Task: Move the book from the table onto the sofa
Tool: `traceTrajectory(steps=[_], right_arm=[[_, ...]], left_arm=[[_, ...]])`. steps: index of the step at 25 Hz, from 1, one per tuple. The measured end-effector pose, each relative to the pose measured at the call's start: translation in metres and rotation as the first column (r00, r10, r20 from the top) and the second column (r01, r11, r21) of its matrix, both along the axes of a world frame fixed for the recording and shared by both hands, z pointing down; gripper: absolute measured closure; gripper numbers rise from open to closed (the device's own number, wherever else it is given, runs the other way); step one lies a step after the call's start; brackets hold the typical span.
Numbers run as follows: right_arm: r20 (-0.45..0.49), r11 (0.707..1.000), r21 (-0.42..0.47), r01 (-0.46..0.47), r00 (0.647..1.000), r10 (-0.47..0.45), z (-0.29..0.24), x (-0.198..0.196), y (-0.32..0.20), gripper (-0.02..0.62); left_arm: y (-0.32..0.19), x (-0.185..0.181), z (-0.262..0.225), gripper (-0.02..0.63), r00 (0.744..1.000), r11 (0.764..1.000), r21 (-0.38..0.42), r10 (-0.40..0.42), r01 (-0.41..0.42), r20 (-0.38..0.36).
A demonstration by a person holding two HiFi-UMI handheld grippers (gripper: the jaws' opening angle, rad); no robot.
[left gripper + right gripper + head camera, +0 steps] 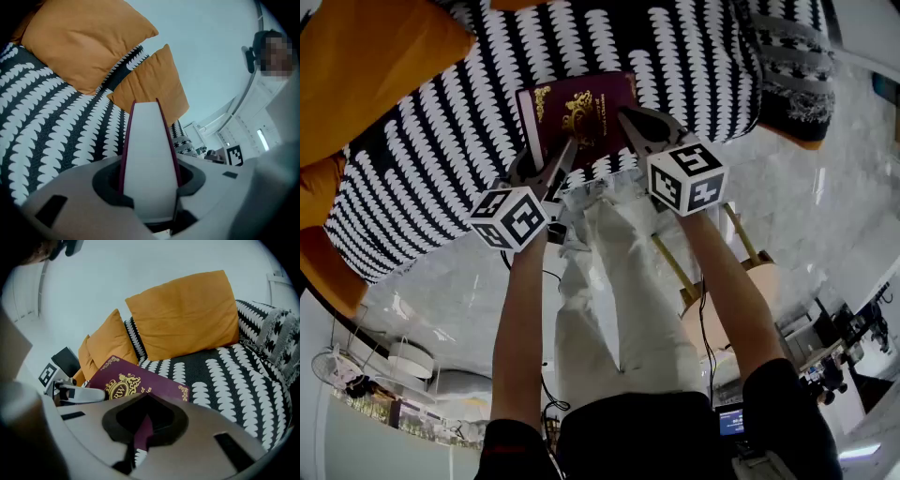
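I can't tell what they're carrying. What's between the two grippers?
The maroon book. The head view shows it between the left gripper and the right gripper, both shut on it.

White marble floor [825, 206], pale wall [117, 273], orange cushions [187, 315]
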State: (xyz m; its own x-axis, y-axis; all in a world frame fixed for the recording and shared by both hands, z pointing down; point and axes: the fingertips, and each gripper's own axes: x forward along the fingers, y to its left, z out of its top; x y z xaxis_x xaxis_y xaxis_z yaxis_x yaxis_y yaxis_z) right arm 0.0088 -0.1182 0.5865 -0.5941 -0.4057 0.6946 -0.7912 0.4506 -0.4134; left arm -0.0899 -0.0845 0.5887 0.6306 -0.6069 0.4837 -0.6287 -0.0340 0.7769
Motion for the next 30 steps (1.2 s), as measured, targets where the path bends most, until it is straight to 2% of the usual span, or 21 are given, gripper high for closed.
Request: traceTrajectory(steps=[11, 15, 21, 30], right_arm=[[0.004, 1.000, -0.026, -0.004, 1.000, 0.004, 0.024, -0.010, 0.004, 0.578], [0.006, 1.000, -0.021, 0.009, 1.000, -0.008, 0.019, -0.026, 0.002, 0.578], [0.008, 1.000, -0.023, 0.019, 1.000, -0.019, 0.015, -0.024, 0.003, 0.578], [0.015, 0.999, -0.034, 0.030, 0.999, -0.029, 0.028, -0.025, 0.009, 0.578]], left_arm=[[0.000, -0.009, 0.023, 0.383, 1.000, 1.000, 0.001, 0.015, -0.015, 0.002], [-0.003, -0.020, 0.018, 0.379, 1.000, 1.000, 0.001, 0.020, -0.020, -0.003], [-0.003, -0.017, 0.018, 0.373, 1.000, 1.000, -0.014, 0.021, -0.020, 0.006], [0.000, -0.028, 0.043, 0.295, 0.989, 0.999, -0.049, 0.022, -0.014, 0.146]])
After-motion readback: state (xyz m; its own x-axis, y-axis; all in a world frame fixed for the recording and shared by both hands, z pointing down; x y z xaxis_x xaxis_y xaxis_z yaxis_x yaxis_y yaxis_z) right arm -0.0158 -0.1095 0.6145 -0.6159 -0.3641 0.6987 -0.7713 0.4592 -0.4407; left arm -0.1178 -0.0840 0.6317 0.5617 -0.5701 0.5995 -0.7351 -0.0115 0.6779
